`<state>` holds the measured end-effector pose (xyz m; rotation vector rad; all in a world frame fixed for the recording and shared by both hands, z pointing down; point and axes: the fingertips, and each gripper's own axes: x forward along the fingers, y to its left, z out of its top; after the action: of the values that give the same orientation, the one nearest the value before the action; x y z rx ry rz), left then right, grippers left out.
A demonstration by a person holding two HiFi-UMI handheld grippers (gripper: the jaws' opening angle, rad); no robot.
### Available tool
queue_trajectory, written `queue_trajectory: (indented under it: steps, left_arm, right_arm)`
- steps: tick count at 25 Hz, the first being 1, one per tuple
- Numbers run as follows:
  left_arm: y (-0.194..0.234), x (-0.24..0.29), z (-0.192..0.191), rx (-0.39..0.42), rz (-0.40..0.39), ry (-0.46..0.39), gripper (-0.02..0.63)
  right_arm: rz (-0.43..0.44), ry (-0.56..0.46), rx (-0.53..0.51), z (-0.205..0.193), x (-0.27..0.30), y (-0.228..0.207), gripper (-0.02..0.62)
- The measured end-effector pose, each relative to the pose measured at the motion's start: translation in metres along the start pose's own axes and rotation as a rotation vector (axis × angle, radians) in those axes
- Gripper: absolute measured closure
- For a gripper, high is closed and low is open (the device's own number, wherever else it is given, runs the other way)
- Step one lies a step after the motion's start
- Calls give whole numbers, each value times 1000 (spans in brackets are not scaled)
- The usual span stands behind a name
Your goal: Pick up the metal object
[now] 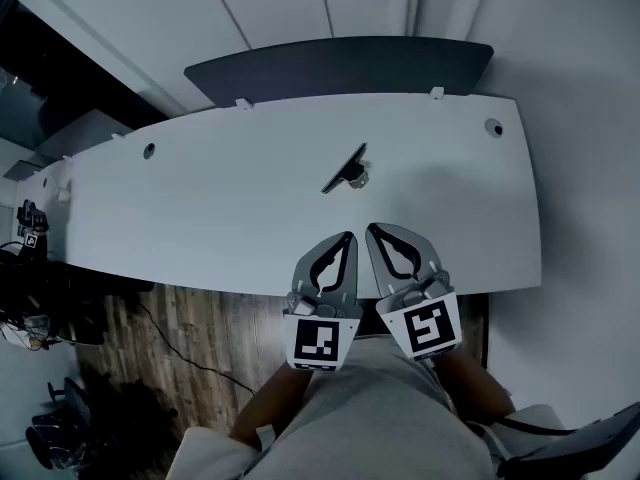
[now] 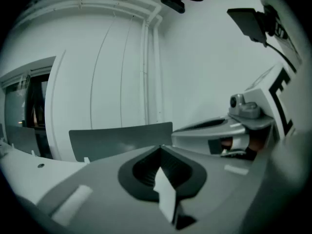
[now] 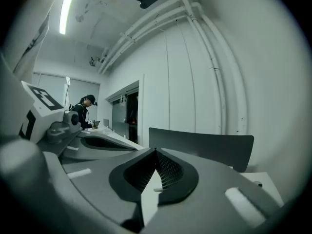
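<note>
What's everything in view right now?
desk: 1, white, centre of head view
metal object: 1, dark, on desk ahead of grippers
panel: 1, dark grey, behind desk's far edge
desk holes: 2, dark, near desk's two ends
floor: 1, brown wood, below desk's near edge
bystander: 1, dark clothes, far back in right gripper view
left gripper: 1, grey, shut and empty, at near desk edge
right gripper: 1, grey, shut and empty, beside left gripper

Metal object [image 1: 345, 170] on the desk [image 1: 200, 208], frame centre.
The left gripper [image 1: 349, 238] and right gripper [image 1: 371, 230] are side by side below it; a partition panel [image 1: 340, 68] stands above the desk.
</note>
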<state>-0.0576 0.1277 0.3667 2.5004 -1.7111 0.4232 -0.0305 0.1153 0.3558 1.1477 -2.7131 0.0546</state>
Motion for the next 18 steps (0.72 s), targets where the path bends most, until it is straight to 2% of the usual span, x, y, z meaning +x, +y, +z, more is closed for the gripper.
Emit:
queue_trajectory:
  steps: [3, 7, 13, 18]
  left_arm:
    - [2, 43, -4, 7, 13, 23, 606]
    - [8, 89, -19, 74, 55, 87, 606]
    - [26, 114, -49, 182, 88, 229, 606]
    - [36, 137, -82, 273, 53, 299, 606]
  right_arm:
    - [13, 29, -49, -11, 20, -35, 594]
    - [54, 56, -32, -30, 46, -66, 594]
    - [79, 124, 47, -57, 75, -74, 594]
    - [35, 173, 74, -77, 89, -81, 594]
